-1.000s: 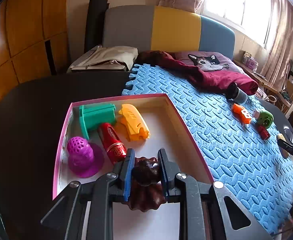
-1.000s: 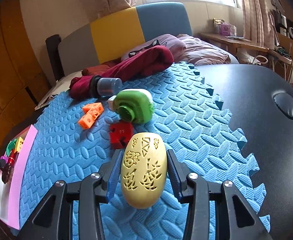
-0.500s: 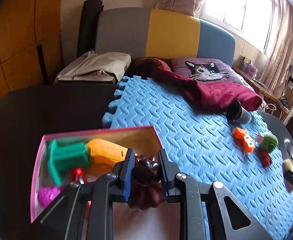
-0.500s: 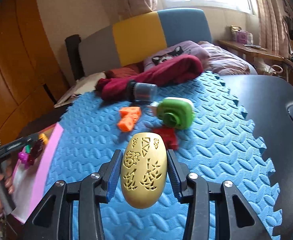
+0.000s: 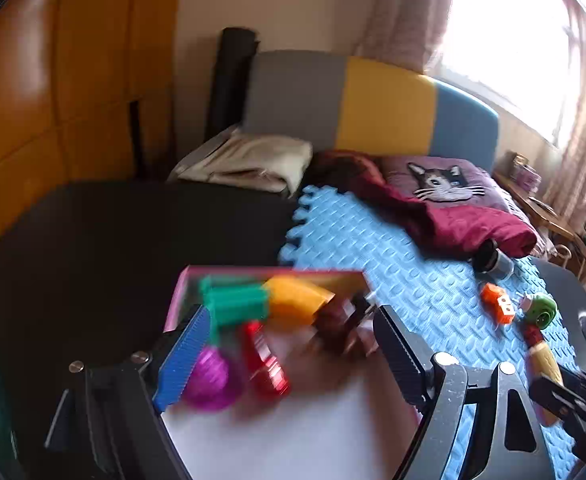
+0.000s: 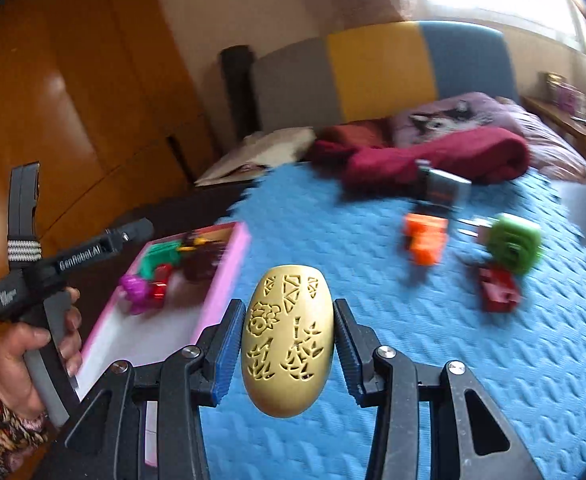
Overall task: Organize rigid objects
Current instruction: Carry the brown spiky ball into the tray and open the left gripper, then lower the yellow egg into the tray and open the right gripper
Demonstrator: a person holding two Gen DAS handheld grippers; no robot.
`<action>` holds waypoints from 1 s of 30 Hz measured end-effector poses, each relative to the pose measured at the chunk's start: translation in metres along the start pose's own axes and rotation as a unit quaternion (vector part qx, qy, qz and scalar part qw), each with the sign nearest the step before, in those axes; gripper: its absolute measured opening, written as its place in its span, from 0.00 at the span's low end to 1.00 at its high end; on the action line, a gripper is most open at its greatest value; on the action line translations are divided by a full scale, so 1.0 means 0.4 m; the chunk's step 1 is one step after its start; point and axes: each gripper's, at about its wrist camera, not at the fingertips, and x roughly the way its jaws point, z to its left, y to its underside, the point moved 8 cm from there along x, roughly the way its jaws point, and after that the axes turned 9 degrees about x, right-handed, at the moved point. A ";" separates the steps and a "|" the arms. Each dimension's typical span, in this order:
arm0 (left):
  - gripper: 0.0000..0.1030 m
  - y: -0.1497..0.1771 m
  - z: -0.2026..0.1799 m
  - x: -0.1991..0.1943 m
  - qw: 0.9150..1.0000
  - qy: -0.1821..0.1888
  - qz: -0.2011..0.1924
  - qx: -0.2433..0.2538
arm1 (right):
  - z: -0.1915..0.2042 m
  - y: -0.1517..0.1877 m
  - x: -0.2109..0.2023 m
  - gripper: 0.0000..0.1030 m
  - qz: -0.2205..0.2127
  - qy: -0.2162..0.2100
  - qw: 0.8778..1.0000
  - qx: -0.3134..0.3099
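Left gripper (image 5: 289, 354) fingers spread wide, empty; right gripper (image 6: 287, 344) clamps the yellow egg (image 6: 287, 344).

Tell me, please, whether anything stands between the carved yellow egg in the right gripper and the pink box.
Nothing visible does. The right gripper holds the egg over bare blue mat, beside the pink box. The left gripper hovers over the box's far end, and the near floor is bare.
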 end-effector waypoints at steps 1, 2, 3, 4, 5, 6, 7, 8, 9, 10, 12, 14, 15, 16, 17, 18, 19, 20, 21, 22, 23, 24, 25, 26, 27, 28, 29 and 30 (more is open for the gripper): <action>0.83 0.018 0.020 -0.009 1.000 -0.001 0.011 -0.014 | 0.026 0.001 0.012 0.43 0.002 -0.006 1.000 -0.007; 0.84 0.032 0.033 -0.015 1.000 0.000 0.019 -0.024 | 0.049 0.002 0.023 0.43 0.006 -0.012 1.000 -0.013; 0.84 0.050 0.051 -0.022 0.999 0.000 0.026 -0.037 | 0.073 0.004 0.035 0.43 0.010 -0.019 1.000 -0.017; 0.84 0.070 0.068 -0.029 0.998 -0.003 0.032 -0.050 | 0.104 0.008 0.052 0.43 0.016 -0.028 0.999 -0.024; 0.85 0.086 0.080 -0.036 0.998 -0.004 0.038 -0.059 | 0.128 0.012 0.064 0.43 0.021 -0.034 0.999 -0.030; 0.85 0.102 0.090 -0.042 0.997 -0.006 0.041 -0.065 | 0.146 0.016 0.073 0.43 0.026 -0.037 0.998 -0.036; 0.85 0.116 0.103 -0.051 0.997 -0.011 0.043 -0.069 | 0.169 0.019 0.088 0.43 0.032 -0.040 0.998 -0.045; 0.85 0.132 0.115 -0.061 0.996 -0.019 0.044 -0.071 | 0.192 0.026 0.107 0.43 0.040 -0.042 0.997 -0.055; 0.85 0.141 0.119 -0.066 0.996 -0.023 0.045 -0.071 | 0.208 0.032 0.124 0.43 0.046 -0.043 0.996 -0.063; 0.85 0.151 0.125 -0.073 0.996 -0.025 0.047 -0.071 | 0.225 0.038 0.141 0.43 0.053 -0.044 0.995 -0.070; 0.85 0.173 0.137 -0.087 0.996 -0.024 0.049 -0.076 | 0.246 0.047 0.164 0.43 0.062 -0.043 0.994 -0.080; 0.85 0.189 0.150 -0.099 0.995 -0.030 0.048 -0.078 | 0.263 0.059 0.192 0.43 0.074 -0.040 0.992 -0.089; 0.85 0.195 0.159 -0.103 0.995 -0.034 0.048 -0.080 | 0.267 0.062 0.203 0.43 0.078 -0.037 0.992 -0.093; 0.85 0.200 0.166 -0.107 0.995 -0.037 0.048 -0.083 | 0.273 0.066 0.216 0.43 0.083 -0.033 0.991 -0.099; 0.85 0.205 0.173 -0.110 0.994 -0.039 0.047 -0.087 | 0.279 0.072 0.229 0.43 0.088 -0.030 0.990 -0.106; 0.85 0.210 0.184 -0.114 0.994 -0.041 0.047 -0.093 | 0.285 0.077 0.236 0.43 0.092 -0.026 0.989 -0.110; 0.85 0.214 0.192 -0.116 0.993 -0.041 0.048 -0.098 | 0.289 0.082 0.248 0.43 0.096 -0.023 0.988 -0.115; 0.86 0.220 0.202 -0.119 0.992 -0.040 0.048 -0.106 | 0.292 0.087 0.257 0.43 0.099 -0.020 0.988 -0.119; 0.86 0.221 0.208 -0.120 0.992 -0.040 0.048 -0.110 | 0.292 0.089 0.262 0.43 0.101 -0.018 0.987 -0.121; 0.87 0.222 0.215 -0.121 0.991 -0.041 0.049 -0.115 | 0.294 0.092 0.271 0.43 0.105 -0.016 0.987 -0.124; 0.88 0.225 0.220 -0.122 0.991 -0.042 0.050 -0.117 | 0.294 0.095 0.279 0.43 0.108 -0.013 0.986 -0.126; 0.88 0.229 0.223 -0.122 0.991 -0.043 0.053 -0.118 | 0.293 0.099 0.283 0.43 0.110 -0.010 0.986 -0.127; 0.88 0.231 0.225 -0.121 0.990 -0.044 0.055 -0.118 | 0.293 0.101 0.291 0.43 0.112 -0.007 0.985 -0.129; 0.88 0.234 0.225 -0.121 0.990 -0.045 0.057 -0.118 | 0.293 0.104 0.298 0.43 0.115 -0.002 0.984 -0.134; 0.88 0.236 0.224 -0.121 0.990 -0.045 0.058 -0.117 | 0.292 0.106 0.307 0.43 0.115 0.006 0.984 -0.140; 0.88 0.237 0.222 -0.122 0.990 -0.044 0.058 -0.117 | 0.290 0.107 0.314 0.43 0.115 0.013 0.983 -0.143; 0.88 0.240 0.220 -0.124 0.990 -0.044 0.058 -0.118 | 0.288 0.108 0.320 0.43 0.118 0.017 0.982 -0.144; 0.88 0.242 0.217 -0.127 0.990 -0.043 0.057 -0.118 | 0.287 0.108 0.324 0.43 0.121 0.019 0.982 -0.143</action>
